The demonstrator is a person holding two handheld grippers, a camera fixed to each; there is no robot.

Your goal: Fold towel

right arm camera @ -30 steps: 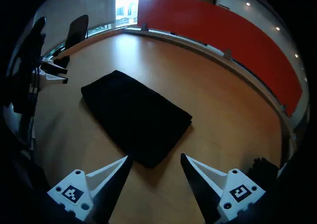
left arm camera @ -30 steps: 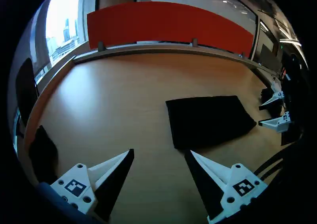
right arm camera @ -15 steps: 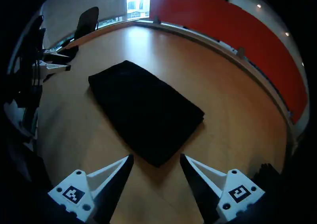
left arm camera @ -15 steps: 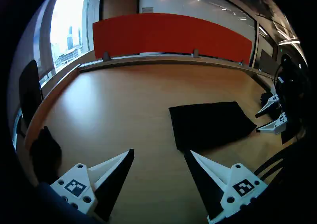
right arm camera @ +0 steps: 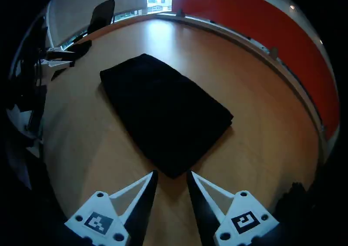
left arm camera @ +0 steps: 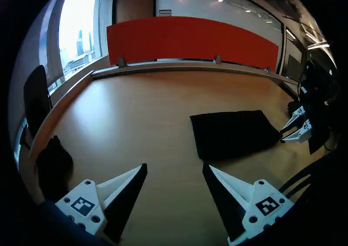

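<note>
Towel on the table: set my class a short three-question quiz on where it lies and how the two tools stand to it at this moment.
1. True or false: the left tool is shut on the black towel.
2. Which part of the towel lies nearest the right tool? A) a corner B) the middle of a long edge C) its centre
3. Fill in: the towel lies flat on a wooden ____.

Key:
1. False. Its fingers are apart over bare wood, with the towel ahead of it.
2. A
3. table
</note>
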